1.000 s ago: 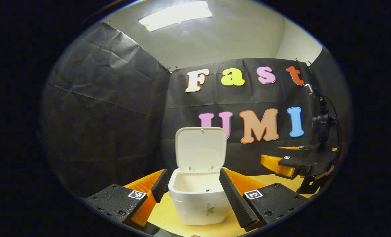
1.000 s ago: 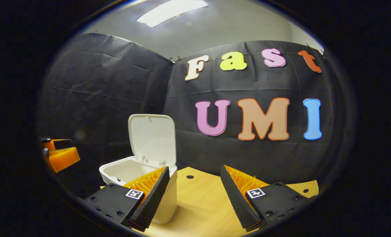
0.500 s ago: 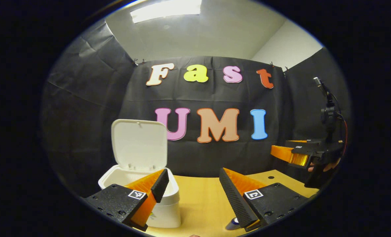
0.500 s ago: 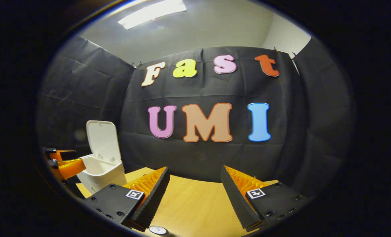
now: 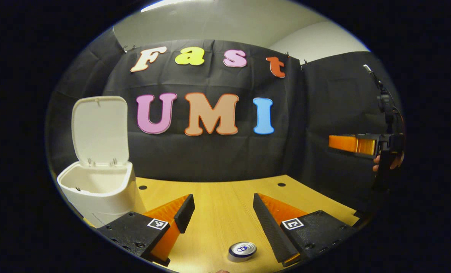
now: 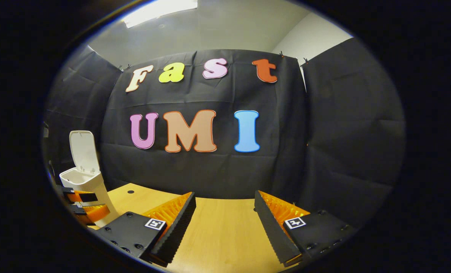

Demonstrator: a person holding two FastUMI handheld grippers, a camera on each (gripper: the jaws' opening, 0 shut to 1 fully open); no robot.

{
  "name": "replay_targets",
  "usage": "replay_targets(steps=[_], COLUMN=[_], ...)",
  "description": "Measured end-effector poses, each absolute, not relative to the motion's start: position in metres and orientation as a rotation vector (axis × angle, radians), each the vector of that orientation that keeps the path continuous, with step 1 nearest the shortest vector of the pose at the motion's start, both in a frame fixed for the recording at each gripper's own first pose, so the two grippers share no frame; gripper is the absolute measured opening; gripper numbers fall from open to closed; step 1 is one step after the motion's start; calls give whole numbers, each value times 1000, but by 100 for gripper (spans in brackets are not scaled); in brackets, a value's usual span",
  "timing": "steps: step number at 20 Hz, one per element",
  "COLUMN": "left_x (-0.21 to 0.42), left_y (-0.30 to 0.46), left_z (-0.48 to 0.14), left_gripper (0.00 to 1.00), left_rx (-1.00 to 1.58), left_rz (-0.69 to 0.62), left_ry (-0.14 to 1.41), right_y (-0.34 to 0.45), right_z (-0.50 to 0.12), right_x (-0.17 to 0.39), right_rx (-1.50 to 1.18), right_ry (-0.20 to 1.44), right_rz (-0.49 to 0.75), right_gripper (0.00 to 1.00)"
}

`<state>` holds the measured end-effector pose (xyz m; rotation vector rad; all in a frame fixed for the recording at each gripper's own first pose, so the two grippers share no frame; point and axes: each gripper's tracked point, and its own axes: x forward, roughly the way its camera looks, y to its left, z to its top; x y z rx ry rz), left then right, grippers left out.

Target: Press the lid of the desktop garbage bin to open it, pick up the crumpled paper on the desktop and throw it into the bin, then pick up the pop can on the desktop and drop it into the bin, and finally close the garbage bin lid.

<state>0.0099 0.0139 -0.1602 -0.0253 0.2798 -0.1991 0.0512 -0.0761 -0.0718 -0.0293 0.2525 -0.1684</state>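
Note:
The white garbage bin (image 5: 96, 195) stands on the wooden desk at the left, its lid (image 5: 100, 129) propped upright. A pop can (image 5: 242, 251) stands on the desk low in the left gripper view, its silver top showing just ahead of my left gripper (image 5: 222, 208), which is open and empty. My right gripper (image 6: 224, 212) is open and empty too, above bare desk. The right gripper view shows the bin (image 6: 87, 185) far to the left, with the left gripper (image 6: 83, 206) in front of it. In the left gripper view the right gripper (image 5: 356, 144) hangs at the right edge in a hand.
The wooden desk (image 5: 217, 197) has small round holes near its back edge, and the black booth wall rises right behind it. The desk's right edge (image 5: 335, 204) lies below the right gripper.
Both views have swung to the right, so the bin has slid from the centre to the left edge. The pop can has come into the left gripper view. Both grippers stay open.

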Motion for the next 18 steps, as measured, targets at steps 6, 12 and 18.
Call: replay_targets(steps=[6, 12, 18], left_x=[-2, -14, -32], left_y=[-8, -14, -12], left_z=[-242, -293, -352], left_gripper=[93, 93, 94], left_rx=[-56, -77, -33], left_rz=[-221, -209, -195], left_ry=[445, 552, 680], right_y=[-110, -120, -118], right_z=[-81, -87, -94], right_x=[26, 11, 3], right_rx=[-64, -85, -120], right_ry=[293, 318, 344], right_rz=[-229, -244, -242], right_gripper=[98, 98, 98])
